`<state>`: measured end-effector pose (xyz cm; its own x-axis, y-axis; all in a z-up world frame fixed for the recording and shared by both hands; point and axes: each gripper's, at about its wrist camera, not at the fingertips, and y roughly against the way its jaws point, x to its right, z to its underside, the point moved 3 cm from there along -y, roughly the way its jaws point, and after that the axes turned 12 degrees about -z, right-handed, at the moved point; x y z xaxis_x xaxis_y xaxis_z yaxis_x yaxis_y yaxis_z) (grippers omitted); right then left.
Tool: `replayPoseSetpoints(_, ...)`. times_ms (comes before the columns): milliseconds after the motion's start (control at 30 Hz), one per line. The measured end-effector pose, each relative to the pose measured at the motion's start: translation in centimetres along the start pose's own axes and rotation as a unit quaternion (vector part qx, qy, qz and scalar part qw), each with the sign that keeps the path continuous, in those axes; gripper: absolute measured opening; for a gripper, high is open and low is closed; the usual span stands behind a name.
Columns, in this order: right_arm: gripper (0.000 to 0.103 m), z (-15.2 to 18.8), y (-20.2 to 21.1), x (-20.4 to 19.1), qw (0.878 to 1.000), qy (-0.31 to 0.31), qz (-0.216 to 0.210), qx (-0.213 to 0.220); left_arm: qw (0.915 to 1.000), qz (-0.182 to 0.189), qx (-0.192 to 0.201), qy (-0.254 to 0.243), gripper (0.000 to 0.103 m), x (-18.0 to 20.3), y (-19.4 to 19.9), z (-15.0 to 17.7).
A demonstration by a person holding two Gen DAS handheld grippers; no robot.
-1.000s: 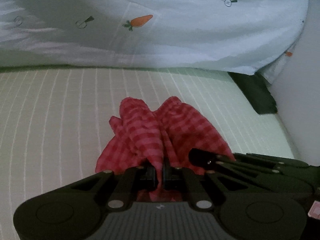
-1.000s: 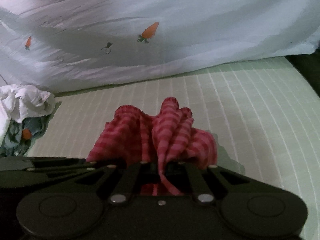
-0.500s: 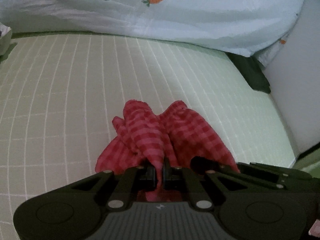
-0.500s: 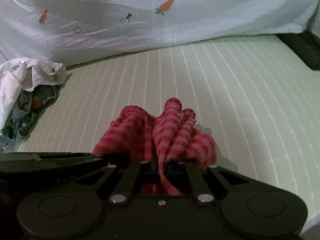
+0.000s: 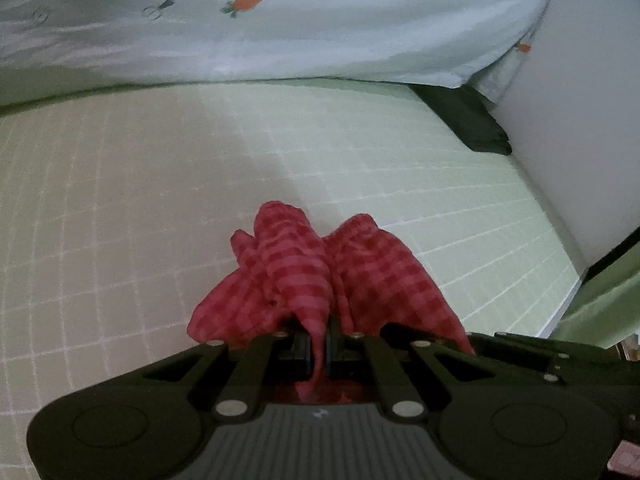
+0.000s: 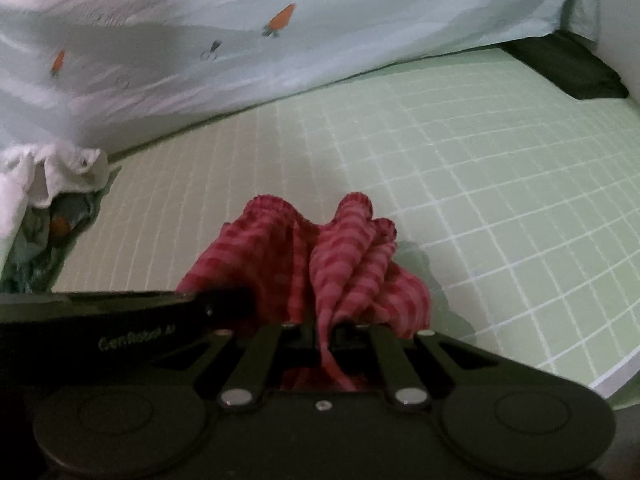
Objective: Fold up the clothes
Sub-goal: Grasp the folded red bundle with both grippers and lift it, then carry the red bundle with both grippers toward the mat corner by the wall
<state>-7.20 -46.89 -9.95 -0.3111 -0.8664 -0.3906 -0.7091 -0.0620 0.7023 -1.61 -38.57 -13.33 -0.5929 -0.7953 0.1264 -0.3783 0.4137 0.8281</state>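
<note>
A red checked cloth [image 5: 320, 280] is bunched up and held by both grippers over a pale green gridded bed sheet [image 5: 120, 200]. My left gripper [image 5: 318, 344] is shut on a pinched fold of it. My right gripper [image 6: 322, 334] is shut on another fold of the same cloth [image 6: 328, 264]. The two grippers are side by side: the right one shows at the left wrist view's right edge [image 5: 520, 352], and the left one crosses the right wrist view's left side [image 6: 120, 312]. The cloth's lower part is hidden behind the grippers.
A light blue quilt with carrot prints [image 5: 280, 20] lies along the far side of the bed [image 6: 280, 40]. A pile of white and green clothes [image 6: 40, 200] sits at the left. A dark item [image 5: 472, 120] lies by the white wall [image 5: 580, 140]. The bed edge [image 6: 616, 372] is at right.
Both grippers keep their hold on the red cloth. The views have shifted: the quilt looks nearer again, and the bed's right edge has come further into view.
</note>
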Motion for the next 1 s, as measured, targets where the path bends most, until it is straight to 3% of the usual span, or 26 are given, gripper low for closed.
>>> replayPoseSetpoints(233,0.005,-2.4,1.6,6.4,1.0,0.012,-0.018,0.004,0.9998,-0.014,0.011,0.009,0.006,7.5,-2.4,-2.2)
replayPoseSetpoints(500,0.005,-9.0,5.8,19.1,0.998,0.011,-0.044,0.033,0.9994,-0.005,0.034,0.01,0.006,24.7,-7.6,-5.7)
replayPoseSetpoints(733,0.005,-14.0,8.4,30.8,0.998,-0.025,-0.016,0.059,0.999,0.021,0.033,-0.019,0.006,36.7,-12.8,-11.5)
replayPoseSetpoints(1000,0.005,-22.5,8.9,39.6,0.991,-0.046,0.014,0.122,0.9939,0.058,0.071,-0.062,0.006,44.6,-17.5,-20.6)
